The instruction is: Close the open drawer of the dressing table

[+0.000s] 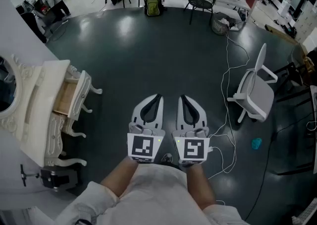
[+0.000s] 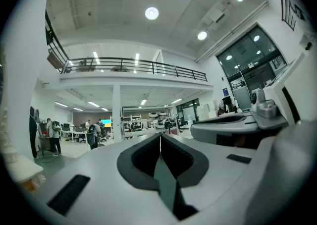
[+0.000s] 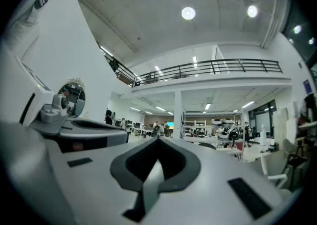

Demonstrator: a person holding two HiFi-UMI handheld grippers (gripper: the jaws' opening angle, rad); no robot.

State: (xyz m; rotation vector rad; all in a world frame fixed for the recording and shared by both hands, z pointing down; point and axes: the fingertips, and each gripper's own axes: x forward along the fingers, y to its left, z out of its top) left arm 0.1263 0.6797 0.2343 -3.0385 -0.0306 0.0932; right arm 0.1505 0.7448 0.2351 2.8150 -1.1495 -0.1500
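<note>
- At the left edge of the head view, the dressing table [image 1: 42, 95] is cut off by the frame, and its mirror [image 1: 6, 92] shows only in part.
- The drawer [image 1: 67, 99] stands pulled out with its wooden inside exposed, well apart from both grippers.
- The left gripper [image 1: 157, 98] and right gripper [image 1: 183, 98] are held level, side by side.
- Both sets of jaws are clenched, tips meeting, with nothing between them.
- In the left gripper view, a cream shape [image 2: 20, 167] at lower left is too blurred to identify.
- The right gripper view alone shows the mirror's round glass in full.
- Only the head view shows the white office chair [image 1: 255, 92] and the floor cables [image 1: 228, 120].
</note>
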